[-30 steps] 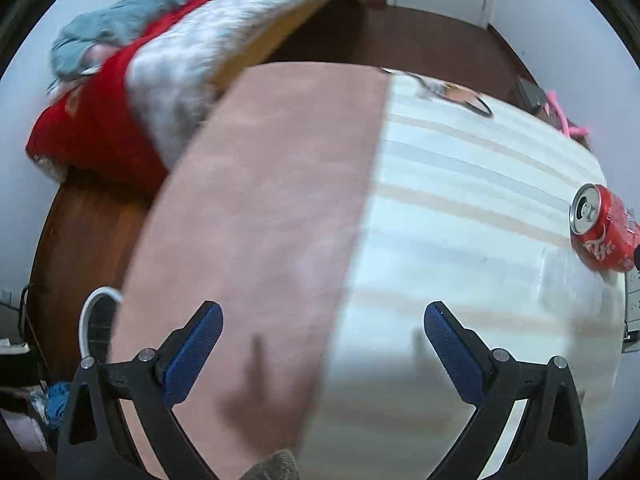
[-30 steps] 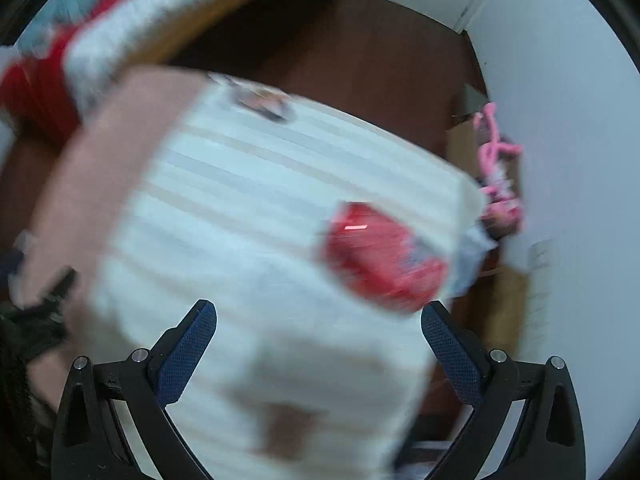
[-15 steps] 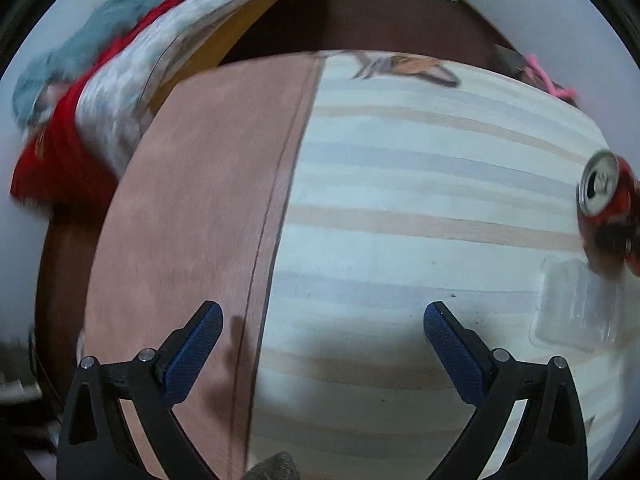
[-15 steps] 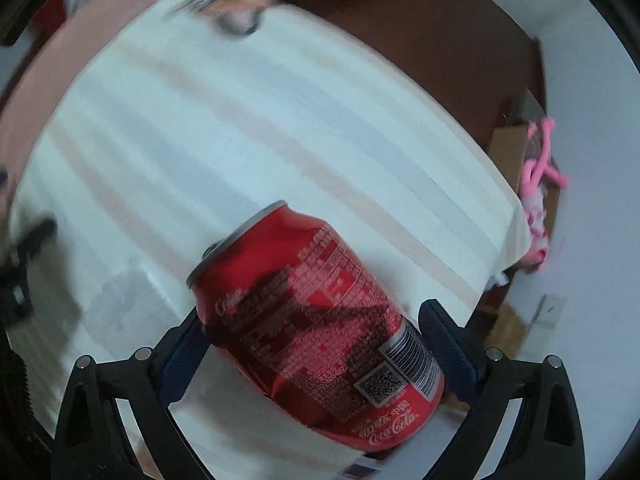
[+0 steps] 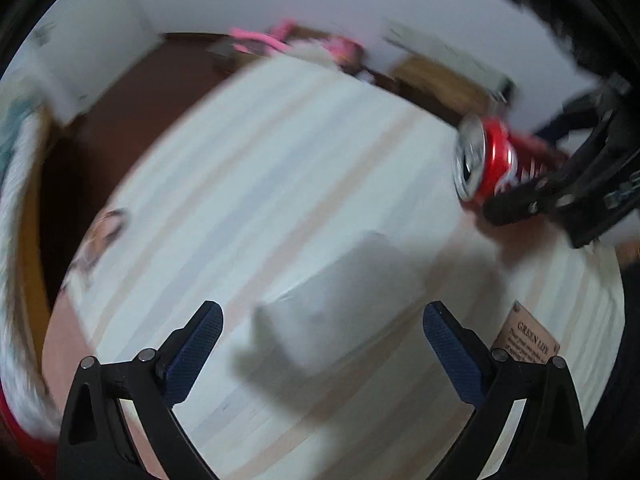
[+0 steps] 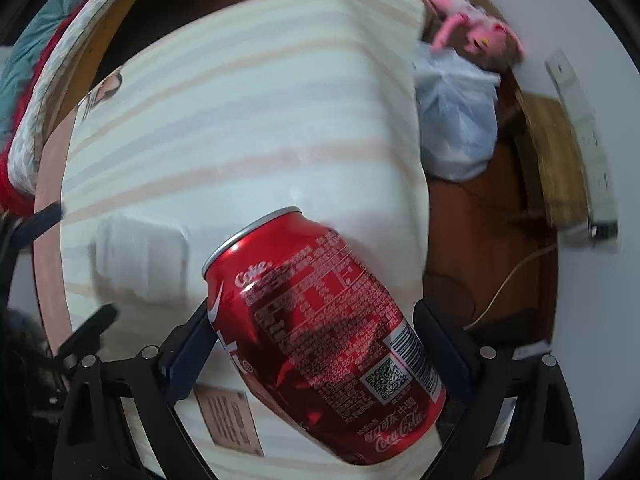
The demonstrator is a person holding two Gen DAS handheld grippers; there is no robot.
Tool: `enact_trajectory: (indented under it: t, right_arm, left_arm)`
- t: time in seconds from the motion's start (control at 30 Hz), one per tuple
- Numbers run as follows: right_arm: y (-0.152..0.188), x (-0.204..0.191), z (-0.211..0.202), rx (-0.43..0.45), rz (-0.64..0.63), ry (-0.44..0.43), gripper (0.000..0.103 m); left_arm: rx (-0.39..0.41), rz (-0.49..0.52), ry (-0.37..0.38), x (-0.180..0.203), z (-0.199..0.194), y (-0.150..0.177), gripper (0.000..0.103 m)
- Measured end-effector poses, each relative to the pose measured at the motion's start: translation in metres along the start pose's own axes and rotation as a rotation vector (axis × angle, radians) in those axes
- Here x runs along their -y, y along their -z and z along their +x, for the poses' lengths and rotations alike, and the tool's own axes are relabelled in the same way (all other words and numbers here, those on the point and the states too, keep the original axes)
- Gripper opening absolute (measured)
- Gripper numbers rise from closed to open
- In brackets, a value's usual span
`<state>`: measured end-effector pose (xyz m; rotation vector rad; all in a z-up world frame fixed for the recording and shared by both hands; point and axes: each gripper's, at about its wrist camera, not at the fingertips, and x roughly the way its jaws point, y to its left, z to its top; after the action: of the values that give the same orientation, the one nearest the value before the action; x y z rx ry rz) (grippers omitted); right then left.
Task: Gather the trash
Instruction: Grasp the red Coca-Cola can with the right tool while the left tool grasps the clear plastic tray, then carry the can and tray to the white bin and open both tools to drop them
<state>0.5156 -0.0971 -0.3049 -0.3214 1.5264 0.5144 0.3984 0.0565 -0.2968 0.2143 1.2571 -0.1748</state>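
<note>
On the striped bedspread (image 6: 248, 128): can (image 6: 320, 332) lying clamped between right tongs (image 6: 316, 344) for collecting, clear box (image 5: 340, 300) ahead of left tongs (image 5: 322, 340) spread wide.

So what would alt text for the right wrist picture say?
A red Coca-Cola can lies on its side between the fingers of the right gripper, over a striped cloth. A clear plastic container sits beside it; a white bag lies beyond.
</note>
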Motion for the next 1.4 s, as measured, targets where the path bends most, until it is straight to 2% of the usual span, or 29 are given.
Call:
enact_trajectory:
  t: [0.03, 0.07, 0.13, 0.17, 0.27, 0.47, 0.53, 0.6, 0.77, 0.97, 1.07, 1.13, 1.23, 1.4]
  right_arm:
    - [0.001, 0.006, 0.001, 0.001, 0.012, 0.002, 0.097]
    - [0.007, 0.007, 0.0, 0.002, 0.016, 0.001, 0.097]
    - [0.015, 0.008, -0.003, 0.004, 0.027, 0.005, 0.096]
    - [0.015, 0.009, -0.003, 0.004, 0.032, 0.006, 0.096]
    - [0.02, 0.014, -0.002, 0.012, 0.052, -0.008, 0.096]
    - [0.018, -0.019, 0.005, -0.004, 0.001, -0.037, 0.096]
    - [0.018, -0.033, 0.011, -0.037, -0.042, -0.023, 0.096]
    - [0.02, -0.044, 0.015, -0.065, -0.092, -0.017, 0.097]
    - [0.028, -0.061, 0.013, -0.083, -0.222, 0.031, 0.097]
    - [0.03, -0.069, 0.007, -0.04, -0.275, 0.108, 0.097]
    - [0.033, -0.072, 0.005, -0.026, -0.287, 0.119, 0.096]
    - [0.037, -0.074, 0.003, -0.01, -0.295, 0.111, 0.082]
    - [0.041, -0.079, 0.001, 0.01, -0.315, 0.118, 0.082]
    - [0.048, -0.085, -0.004, 0.056, -0.302, 0.129, 0.082]
  left_arm:
    - [-0.015, 0.018, -0.008, 0.004, 0.005, -0.003, 0.093]
    - [-0.029, 0.029, -0.003, 0.008, 0.009, -0.004, 0.081]
    - [-0.019, -0.01, 0.011, 0.007, 0.008, -0.006, 0.072]
    - [-0.022, -0.041, 0.032, 0.006, 0.007, -0.006, 0.057]
    - [-0.018, -0.171, 0.022, -0.006, 0.0, 0.002, 0.057]
    - [-0.087, -0.632, -0.029, -0.041, -0.013, 0.067, 0.055]
    - [-0.062, -0.698, 0.012, -0.047, -0.019, 0.083, 0.055]
    - [-0.046, -0.695, 0.042, -0.049, -0.021, 0.089, 0.056]
    - [-0.065, -0.564, 0.04, -0.047, -0.018, 0.077, 0.056]
    - [-0.073, -0.381, -0.086, -0.022, -0.003, 0.048, 0.055]
    - [-0.071, -0.41, -0.082, -0.018, -0.004, 0.046, 0.053]
    - [-0.062, -0.451, -0.084, -0.016, -0.005, 0.051, 0.052]
    - [-0.062, -0.527, -0.124, -0.013, -0.011, 0.063, 0.051]
    - [0.028, -0.638, -0.21, -0.012, -0.045, 0.084, 0.051]
